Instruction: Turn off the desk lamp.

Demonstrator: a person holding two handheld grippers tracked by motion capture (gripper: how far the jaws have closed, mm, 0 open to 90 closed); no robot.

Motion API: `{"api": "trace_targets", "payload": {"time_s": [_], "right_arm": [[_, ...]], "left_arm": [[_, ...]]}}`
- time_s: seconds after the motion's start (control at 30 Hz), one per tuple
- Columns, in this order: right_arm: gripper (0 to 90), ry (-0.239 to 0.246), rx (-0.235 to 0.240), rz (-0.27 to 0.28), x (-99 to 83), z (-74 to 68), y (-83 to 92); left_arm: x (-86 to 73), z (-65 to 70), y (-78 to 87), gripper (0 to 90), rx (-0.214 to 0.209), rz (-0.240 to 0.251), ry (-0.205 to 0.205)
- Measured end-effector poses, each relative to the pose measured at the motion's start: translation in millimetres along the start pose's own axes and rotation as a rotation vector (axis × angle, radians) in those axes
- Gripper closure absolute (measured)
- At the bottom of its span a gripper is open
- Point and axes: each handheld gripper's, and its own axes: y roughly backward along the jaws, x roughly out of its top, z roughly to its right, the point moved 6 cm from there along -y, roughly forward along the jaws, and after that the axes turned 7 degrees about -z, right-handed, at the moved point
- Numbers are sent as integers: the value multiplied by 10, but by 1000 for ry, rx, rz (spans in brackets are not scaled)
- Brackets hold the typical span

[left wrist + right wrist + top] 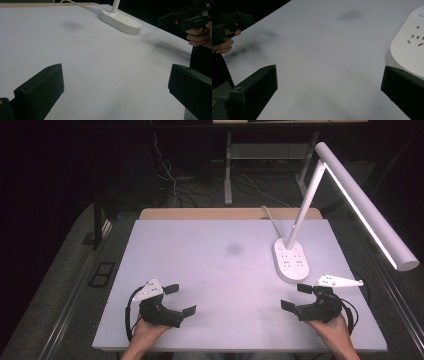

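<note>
High view adds 1 lamp (320, 215) arm w/ head; 2 grippers, left gripper (180, 300) & right gripper (296, 296), both jaws wide, empty.

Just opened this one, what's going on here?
A person holds a two-jaw gripper in each hand low over the near edge of a white table. The left gripper and the right gripper both have their jaws open, with nothing between them, and point inward toward each other. The one thing on the table is a white desk lamp, lit, its base with sockets just beyond the right gripper. Neither gripper touches it.
</note>
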Motion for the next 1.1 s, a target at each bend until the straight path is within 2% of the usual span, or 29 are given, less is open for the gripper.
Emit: {"api": "trace_targets", "payload": {"time_s": [0.37, 0.93, 1.1], "right_arm": [[6, -6, 17, -9, 3, -34, -13], [7, 14, 32, -57, 18, -64, -31], [7, 4, 36, -68, 61, -79, -15]], "left_arm": [[-10, -8, -7, 0, 0, -6, 4], [-14, -36, 22, 0, 8, 0, 14], [-16, -42, 30, 0, 11, -2, 13]]}}
